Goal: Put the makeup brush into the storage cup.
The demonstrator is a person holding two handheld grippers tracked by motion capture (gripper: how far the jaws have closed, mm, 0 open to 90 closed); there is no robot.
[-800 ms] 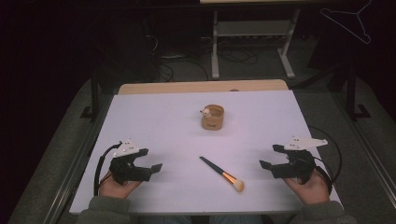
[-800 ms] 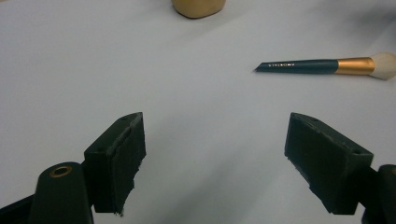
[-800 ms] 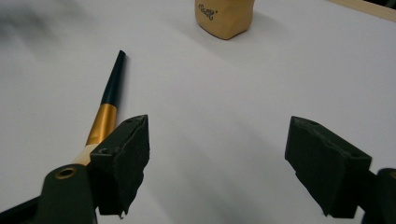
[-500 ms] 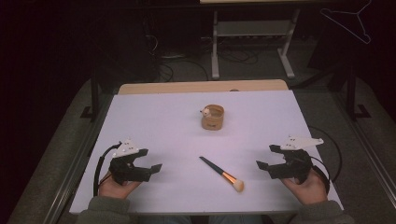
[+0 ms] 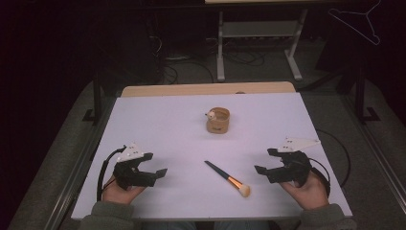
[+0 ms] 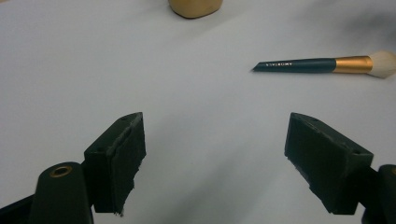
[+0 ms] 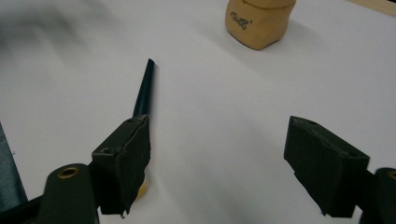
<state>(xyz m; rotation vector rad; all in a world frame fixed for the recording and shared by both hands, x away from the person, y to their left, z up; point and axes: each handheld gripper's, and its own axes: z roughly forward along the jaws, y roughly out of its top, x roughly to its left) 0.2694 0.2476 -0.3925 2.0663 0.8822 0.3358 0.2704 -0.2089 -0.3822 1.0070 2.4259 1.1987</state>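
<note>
Right tool (image 5: 266,167) has edged inward toward brush (image 5: 228,178) since a moment ago, jaws spread, empty. Left tool (image 5: 155,175) unmoved, jaws spread, empty. Brush lies flat on counter (image 5: 163,124) between tools, wooden cup (image 5: 218,120) beyond. Pickup likely next, not begun.

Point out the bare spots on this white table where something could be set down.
Free: the far-left stretch of the white table, left of the small tan wooden cup, and the far-right corner beyond it. Crowded: the near middle, where the dark-handled makeup brush lies between both grippers.
</note>
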